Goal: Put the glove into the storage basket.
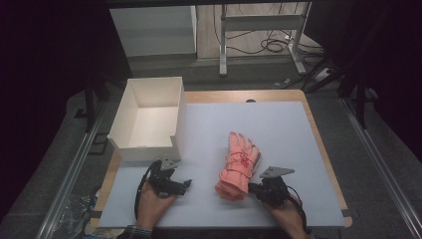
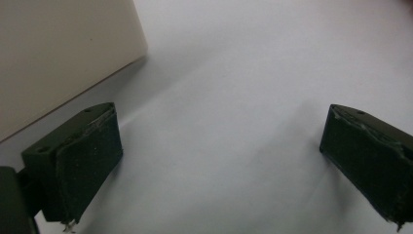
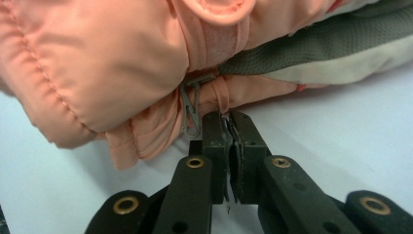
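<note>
A: Item one, high view: pair of salmon-pink padded fabric gloves (image 1: 238,167), stacked, lying mid-bench on pale blue-grey bench sheet (image 1: 278,124). Right claw (image 1: 254,188) at cuff end, touching.

B: Right gripper view adds detail: right claw (image 3: 230,122) pinched shut on thin pink cuff loop (image 3: 221,97) beside small grey plastic clip (image 3: 192,109); grey mesh palm panel (image 3: 316,53) visible.

A: Item two: left claw (image 1: 187,185), well apart from gloves.

B: Left gripper view: left claw (image 2: 219,141) spread wide, holding nothing, bare sheet between.

A: Surroundings: open white rectangular cardboard box (image 1: 149,119) at far left, just beyond left claw. Path between gloves and box unobstructed.
</note>
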